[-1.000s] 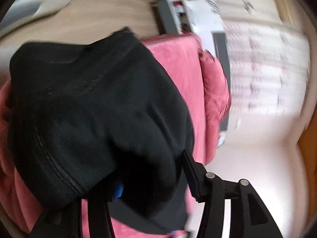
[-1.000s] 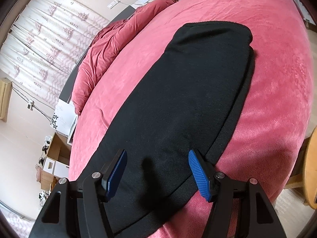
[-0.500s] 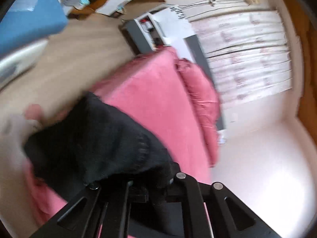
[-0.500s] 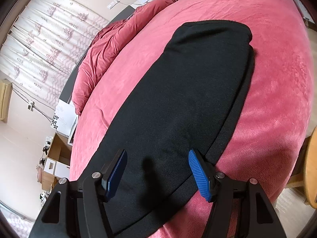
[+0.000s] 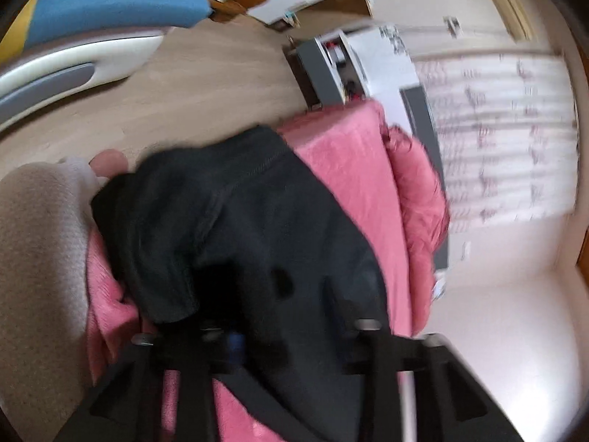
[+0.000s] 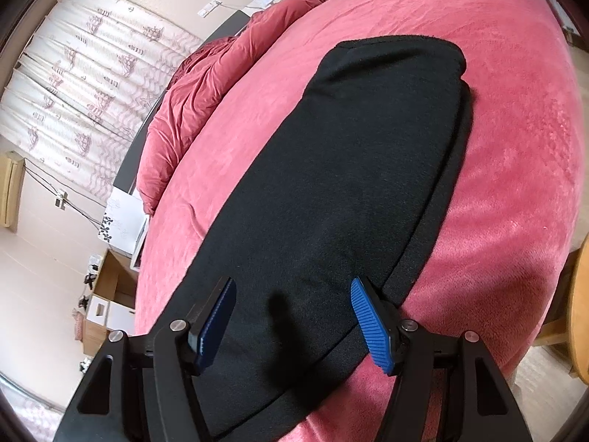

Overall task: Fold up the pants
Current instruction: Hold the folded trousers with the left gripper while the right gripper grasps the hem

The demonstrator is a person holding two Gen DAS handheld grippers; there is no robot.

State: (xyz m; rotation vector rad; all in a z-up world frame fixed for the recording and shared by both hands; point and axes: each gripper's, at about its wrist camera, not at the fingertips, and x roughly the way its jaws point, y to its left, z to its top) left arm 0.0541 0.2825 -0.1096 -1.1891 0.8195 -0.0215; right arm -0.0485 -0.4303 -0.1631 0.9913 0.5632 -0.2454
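The black pants (image 6: 331, 184) lie flat and long on the pink bed (image 6: 515, 147). My right gripper (image 6: 294, 318) hovers open over their near end, its blue pads (image 6: 371, 328) clear of the cloth. In the blurred left wrist view, one end of the black pants (image 5: 257, 221) is bunched and lifted off the pink bed (image 5: 349, 169). My left gripper (image 5: 287, 331) has that cloth between its fingers, and its jaws are opening. Most of the left fingers are hidden under the fabric.
A person's beige sleeve (image 5: 36, 258) and a fingertip (image 5: 108, 162) sit at the left of the bunched cloth. A red duvet (image 6: 206, 84) is heaped by the patterned curtain (image 6: 73, 84). Wooden floor (image 5: 206, 99), a white cabinet (image 5: 368, 62) and a blue-topped object (image 5: 110, 0) lie beyond the bed.
My left gripper closed onto the pants' end and swung, so the bunch now sits lower and more central with a sleeve beside it. The right gripper has not moved.
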